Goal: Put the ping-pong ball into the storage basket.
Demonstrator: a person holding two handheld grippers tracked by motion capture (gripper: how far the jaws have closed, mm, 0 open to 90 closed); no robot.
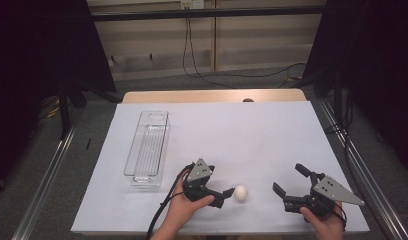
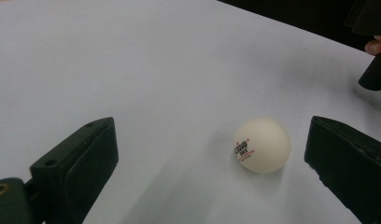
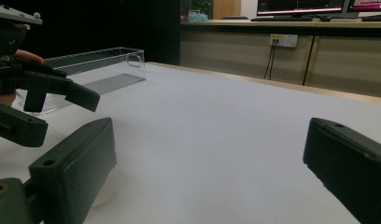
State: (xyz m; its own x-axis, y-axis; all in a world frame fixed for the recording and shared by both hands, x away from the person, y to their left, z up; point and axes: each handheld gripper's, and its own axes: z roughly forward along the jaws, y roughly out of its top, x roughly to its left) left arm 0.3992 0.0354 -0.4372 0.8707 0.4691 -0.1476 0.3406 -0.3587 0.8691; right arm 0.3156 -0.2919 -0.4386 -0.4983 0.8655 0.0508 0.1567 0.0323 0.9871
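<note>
Lying lengthwise on the white sheet [image 1: 272,135], the clear tray [image 1: 148,148] sits left of the ball [image 1: 240,193]. The left gripper [image 1: 223,196] brackets that ball, jaws spread wide, not touching it. Right of the ball, the right gripper [image 1: 291,181] gapes, holding nothing.

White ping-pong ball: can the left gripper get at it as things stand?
Probably yes. The left gripper has its jaws open, with the white ping-pong ball already between them on the white table cover, nearer one jaw. Nothing stands in the way.
</note>
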